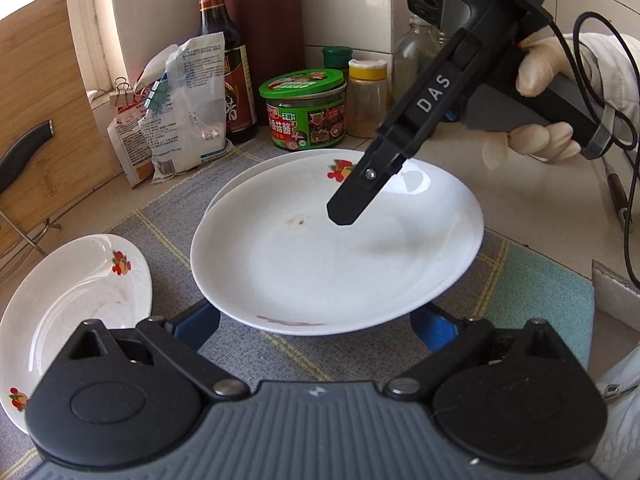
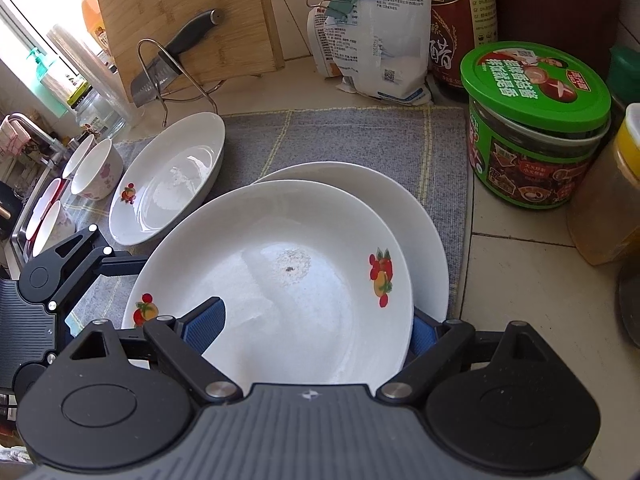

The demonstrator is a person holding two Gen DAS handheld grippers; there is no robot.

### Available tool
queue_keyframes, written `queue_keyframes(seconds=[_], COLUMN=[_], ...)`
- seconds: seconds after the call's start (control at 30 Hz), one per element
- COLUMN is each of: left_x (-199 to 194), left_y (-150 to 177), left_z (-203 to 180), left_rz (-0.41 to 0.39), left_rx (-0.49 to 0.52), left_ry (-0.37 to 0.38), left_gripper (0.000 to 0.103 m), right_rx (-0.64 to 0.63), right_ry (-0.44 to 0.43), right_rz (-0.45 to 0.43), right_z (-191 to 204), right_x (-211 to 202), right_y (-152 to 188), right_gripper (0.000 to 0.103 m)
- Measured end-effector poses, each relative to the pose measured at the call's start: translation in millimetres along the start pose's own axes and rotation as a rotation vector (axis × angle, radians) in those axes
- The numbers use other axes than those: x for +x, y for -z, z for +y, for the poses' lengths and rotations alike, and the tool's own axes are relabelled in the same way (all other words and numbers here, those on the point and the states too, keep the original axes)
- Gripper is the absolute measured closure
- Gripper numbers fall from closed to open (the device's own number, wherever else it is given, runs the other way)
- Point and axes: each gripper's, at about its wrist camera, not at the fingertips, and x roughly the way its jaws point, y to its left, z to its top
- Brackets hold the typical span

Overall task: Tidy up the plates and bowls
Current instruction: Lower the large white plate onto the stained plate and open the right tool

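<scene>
Left gripper (image 1: 318, 330): released, blue pads spread to either side of the near rim of the white round ceramic plate with fruit motifs (image 1: 320, 256). Right gripper (image 2: 314, 328): released, one pad over the plate's well, the other outside its rim. This plate rests off-centre on a second white round plate (image 2: 360, 184), on the grey woven mat (image 2: 340, 136) covering the counter (image 2: 520, 280).

Risk: a grip on the glazed rim alone may slip. The upper plate appears tilted, so lifting could drag the lower plate towards the green-lidded glass jar (image 2: 536, 128)
</scene>
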Motion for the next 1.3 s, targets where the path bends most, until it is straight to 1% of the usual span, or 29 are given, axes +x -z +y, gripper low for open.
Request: queue_keyframes(seconds=[0.37,0.73,0.93,1.3], left_x=[1.0,3.5,1.8,-0.6], left_y=[0.0,-1.7,-0.9,0.2], left_z=[2.6,3.7,3.7,3.6], left_rz=[-0.009,-0.028,-0.038,-0.044], left_rx=[0.012,0.026,0.015,-0.004], left_ry=[0.007,0.018,0.029,0.033], left_gripper=[0.003,0.002,0.002,0.001], right_rx=[0.025,0.039,0.049,0.077], right_ry=[0.021,0.062,0.085,0.156], right_rz=[-0.023,-0.035,-0.03,-0.003], right_z=[1.3,5.8,10.0,20.0], right_x=[-8.8,-15.8,-15.3,-13.6], right_y=[3.8,4.7,4.9,3.7], right_gripper=[0.008,0.007,0.004,0.003])
